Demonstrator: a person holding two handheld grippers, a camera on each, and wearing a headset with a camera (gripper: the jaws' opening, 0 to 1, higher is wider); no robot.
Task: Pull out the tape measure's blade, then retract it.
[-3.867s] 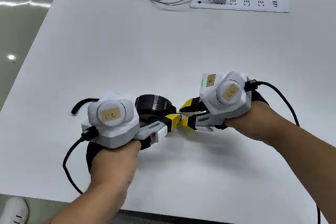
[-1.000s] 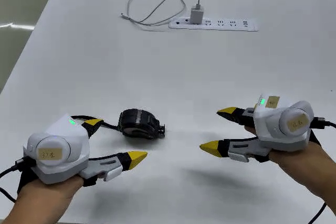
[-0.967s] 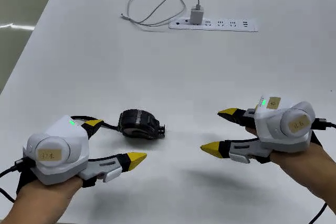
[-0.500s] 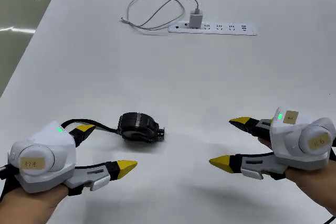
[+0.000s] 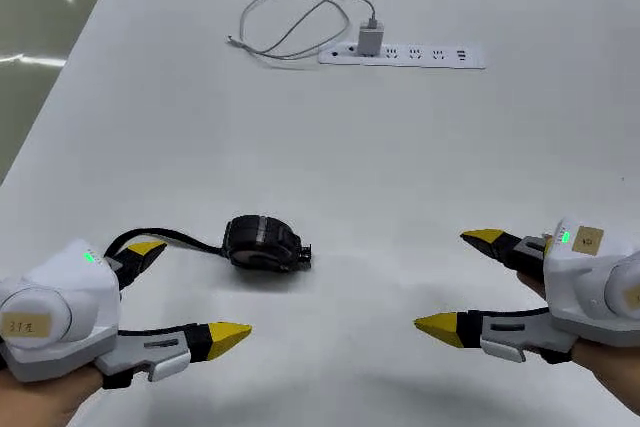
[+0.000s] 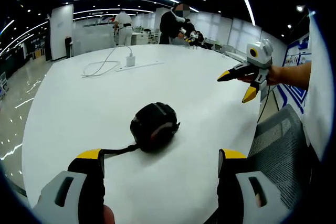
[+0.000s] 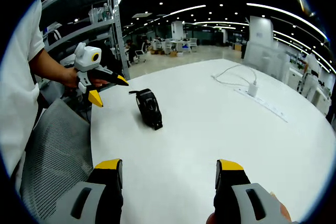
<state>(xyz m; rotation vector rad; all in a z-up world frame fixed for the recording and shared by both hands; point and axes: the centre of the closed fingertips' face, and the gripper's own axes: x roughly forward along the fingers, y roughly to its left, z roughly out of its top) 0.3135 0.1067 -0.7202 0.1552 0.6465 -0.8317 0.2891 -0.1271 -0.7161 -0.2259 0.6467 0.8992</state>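
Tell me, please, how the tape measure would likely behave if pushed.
The tape measure looks squat and rigid, so it would probably slide across the smooth table rather than tip. Its thin strap looks floppy and would likely trail.

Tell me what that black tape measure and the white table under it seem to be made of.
Tape measure: probably plastic with a rubbery grip, matte black, judging by its dull ribbed casing. Its strap: a flat black band, fabric or rubber, unclear. Table: smooth white top, perhaps laminate, with a slight sheen.
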